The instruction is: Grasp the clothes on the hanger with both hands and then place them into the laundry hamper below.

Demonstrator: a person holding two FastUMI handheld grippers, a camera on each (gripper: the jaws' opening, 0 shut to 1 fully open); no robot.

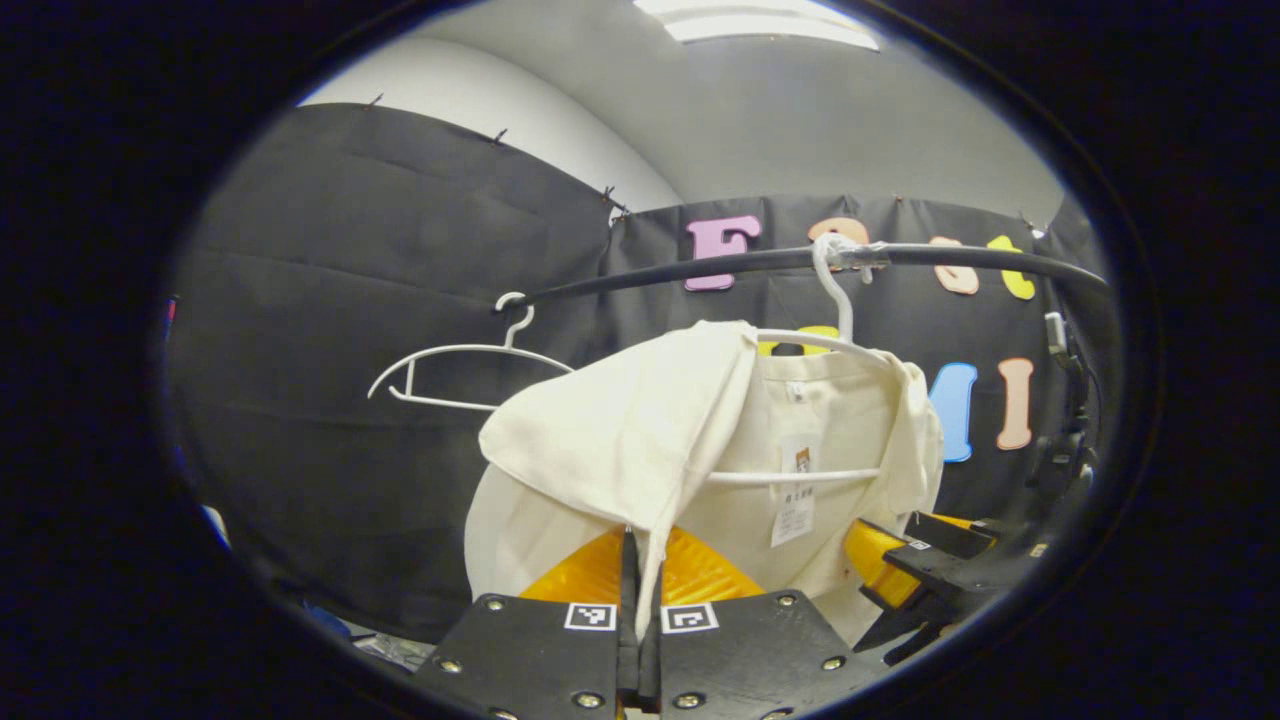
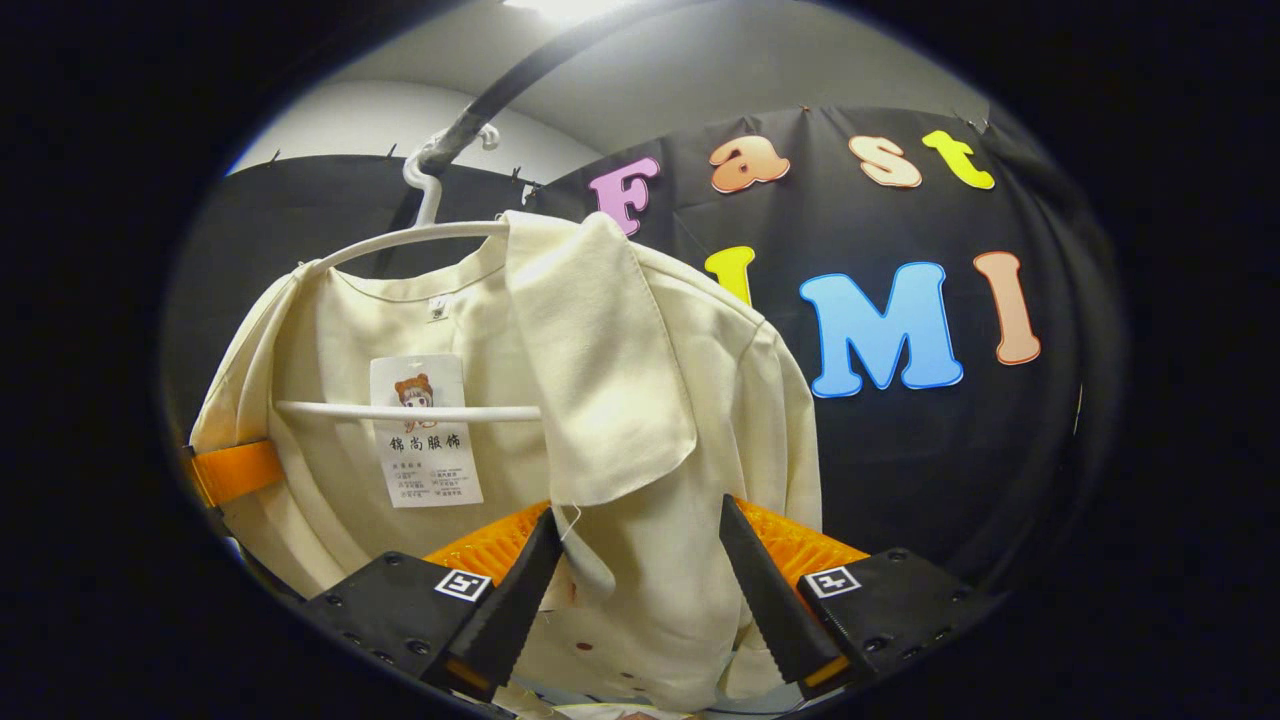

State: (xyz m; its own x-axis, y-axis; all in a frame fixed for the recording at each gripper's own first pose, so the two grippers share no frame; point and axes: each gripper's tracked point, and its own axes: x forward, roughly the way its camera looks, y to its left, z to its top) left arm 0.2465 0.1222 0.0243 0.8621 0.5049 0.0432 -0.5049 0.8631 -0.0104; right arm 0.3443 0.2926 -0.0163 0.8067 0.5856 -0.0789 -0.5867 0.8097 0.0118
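Observation:
A cream shirt (image 1: 820, 470) hangs on a white hanger (image 1: 835, 300) from a black rail (image 1: 700, 268). One sleeve is folded up over the shoulder. In the left gripper view, my left gripper (image 1: 640, 560) is shut on a fold of that sleeve cloth, which runs down between the fingers. My right gripper (image 1: 900, 575) shows low at the shirt's right side. In the right gripper view, the shirt (image 2: 320, 340) hangs close in front, a paper tag (image 2: 425, 430) on it. My right gripper (image 2: 640, 515) stands open with the shirt's lower cloth between the spread fingers, which are not pressing on it.
A second, empty white hanger (image 1: 450, 370) hangs on the rail to the left of the shirt. The rail (image 2: 500, 95) curves overhead in the right gripper view. The booth's black cloth wall stands close behind the shirt.

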